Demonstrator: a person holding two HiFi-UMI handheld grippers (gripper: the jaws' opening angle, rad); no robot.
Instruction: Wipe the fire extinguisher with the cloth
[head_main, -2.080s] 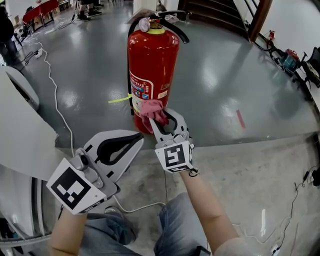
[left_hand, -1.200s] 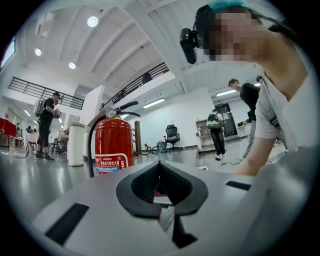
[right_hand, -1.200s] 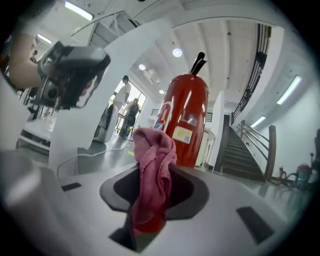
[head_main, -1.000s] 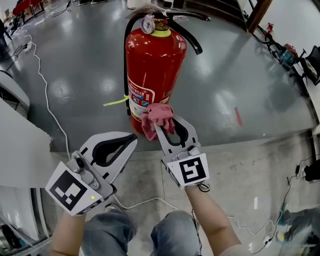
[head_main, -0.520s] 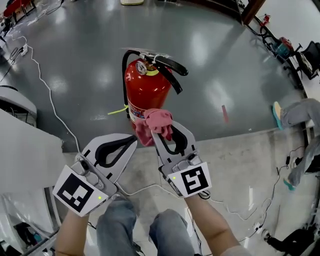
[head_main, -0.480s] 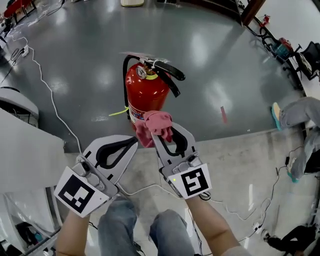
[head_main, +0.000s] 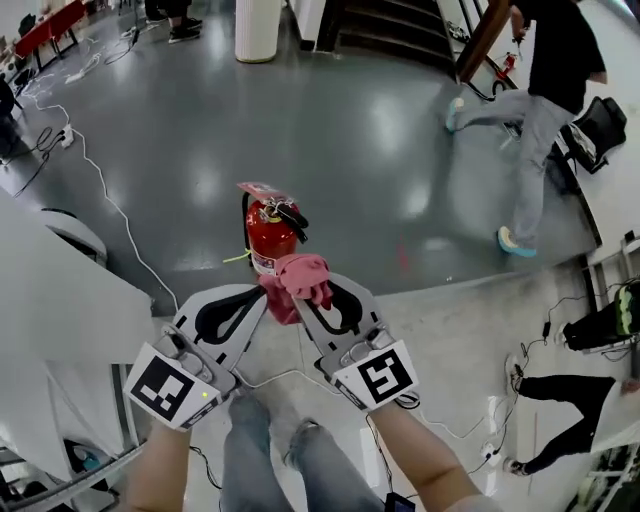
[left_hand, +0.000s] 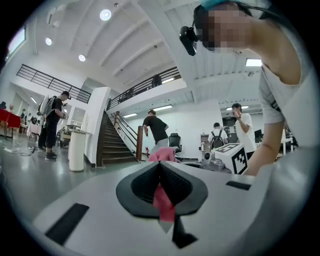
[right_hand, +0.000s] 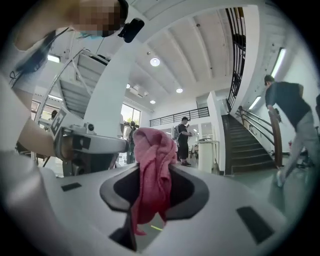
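A red fire extinguisher (head_main: 264, 232) with a black handle and hose stands upright on the grey floor, small and well below both grippers. My right gripper (head_main: 303, 292) is shut on the pink cloth (head_main: 300, 272), which bunches over its tips and hangs down between the jaws (right_hand: 152, 170). It is held in the air in front of the extinguisher, apart from it. My left gripper (head_main: 258, 293) is shut, its tip right beside the hanging cloth. In the left gripper view, pink cloth (left_hand: 162, 155) shows just past the closed tips (left_hand: 160, 164).
A person in a black shirt (head_main: 545, 90) walks at the back right near the stairs (head_main: 385, 30). A white cylinder bin (head_main: 258, 28) stands at the back. A white cable (head_main: 110, 210) runs along the floor at left. Another person's legs (head_main: 560, 395) lie at the right.
The view has risen far above the extinguisher, which now looks small and distant. Both grippers have come away from it, the cloth still held. A person has walked in at back right.
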